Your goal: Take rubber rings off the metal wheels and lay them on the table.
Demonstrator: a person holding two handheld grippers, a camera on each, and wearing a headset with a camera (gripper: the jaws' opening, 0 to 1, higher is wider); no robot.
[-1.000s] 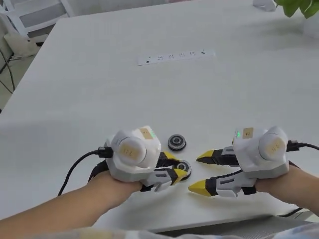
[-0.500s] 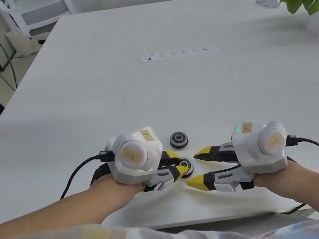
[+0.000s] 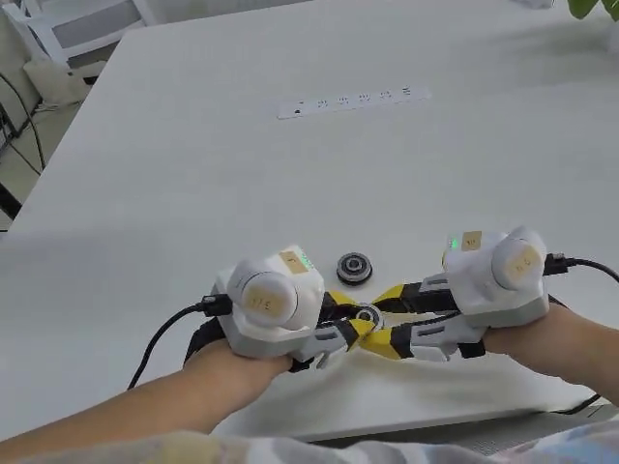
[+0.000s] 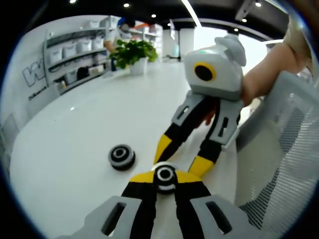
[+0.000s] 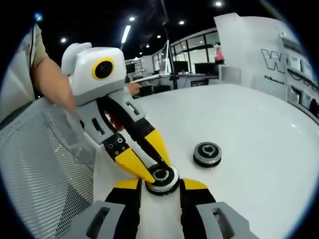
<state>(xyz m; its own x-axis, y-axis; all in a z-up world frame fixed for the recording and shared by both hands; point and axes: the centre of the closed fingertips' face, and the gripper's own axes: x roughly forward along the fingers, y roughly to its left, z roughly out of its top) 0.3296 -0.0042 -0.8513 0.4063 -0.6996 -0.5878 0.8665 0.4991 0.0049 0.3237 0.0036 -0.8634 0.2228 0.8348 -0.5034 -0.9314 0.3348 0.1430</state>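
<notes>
Two wheels in play: one wheel [image 3: 366,316] is pinched tight between the left gripper [image 4: 164,175] tips, and the spare wheel [image 4: 122,157] lies on the table [image 4: 65,164] just beyond them. The right gripper [image 5: 160,185] has its jaws spread, straddling the same wheel, not biting yet. My guess is the metal's stiff and slippy while the rubber ring [image 5: 175,175] is soft and stretchy. So hook a tip under the ring's edge and peel; don't squeeze the hub.
</notes>
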